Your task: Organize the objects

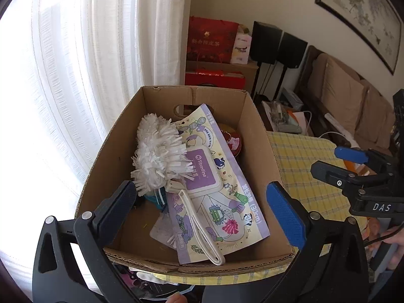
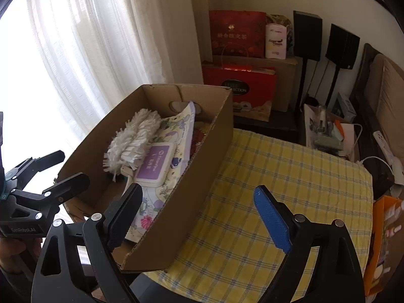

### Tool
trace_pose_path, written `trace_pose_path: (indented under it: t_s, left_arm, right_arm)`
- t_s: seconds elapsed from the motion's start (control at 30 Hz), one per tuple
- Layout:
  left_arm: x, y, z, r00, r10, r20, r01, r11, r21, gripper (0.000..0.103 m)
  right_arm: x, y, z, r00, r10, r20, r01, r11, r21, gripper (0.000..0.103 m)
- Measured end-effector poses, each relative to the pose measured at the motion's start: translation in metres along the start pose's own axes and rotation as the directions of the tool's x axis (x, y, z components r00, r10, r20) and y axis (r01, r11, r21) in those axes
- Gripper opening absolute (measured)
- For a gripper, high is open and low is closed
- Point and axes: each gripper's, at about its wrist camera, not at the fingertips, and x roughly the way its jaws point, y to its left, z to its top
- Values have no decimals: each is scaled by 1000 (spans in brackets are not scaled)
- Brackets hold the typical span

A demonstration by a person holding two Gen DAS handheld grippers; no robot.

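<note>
An open-topped cardboard box [image 1: 260, 136] [image 2: 197, 202] stands on the left end of a yellow checked tablecloth [image 2: 277, 176]. Inside it lie a white fluffy duster [image 1: 156, 151] [image 2: 133, 139] with a white loop handle and, under it, a purple and yellow flat pack [image 1: 217, 197] [image 2: 161, 166]. A red round tin [image 1: 234, 141] shows behind the pack. My left gripper [image 1: 200, 189] [image 2: 72, 168] hovers open above the box's near end, holding nothing. My right gripper [image 2: 198, 190] [image 1: 328, 160] hangs open over the box's right wall and the cloth, also with nothing in it.
White curtains [image 1: 88, 75] hang close behind the box. Red gift bags [image 2: 237, 35] and two black speakers [image 2: 325, 38] stand at the back wall. A cluttered side table [image 2: 325, 131], a power strip and a sofa lie to the right. An orange bag [image 2: 383, 227] sits by the table's right edge.
</note>
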Motion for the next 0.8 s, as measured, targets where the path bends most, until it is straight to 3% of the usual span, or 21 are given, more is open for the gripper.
trace_pose_path:
  t_s: [0.1,0.37,0.67,0.8]
  left_arm:
    - [-6,-8,-7,1000,-12,20,12,1000,-12,103]
    - [-16,-23,-27,997,-21,75,26,998,-54,103]
    - [-14,-34,-55,999,14,48,-12,999,-41,103]
    - [-22,-42,-64,999,-8,45,9,1000,-24,103]
  right_arm:
    - [-13,-7,-12,999,-39,35,38,999,13,100]
    - [-42,-19,-43,988,-121,99,118,992,42,102]
    - [-67,-29,-86,976,-177,125,165,981,100,103]
    - [-73,-31,-102,973,-193,124,179,977,113,103]
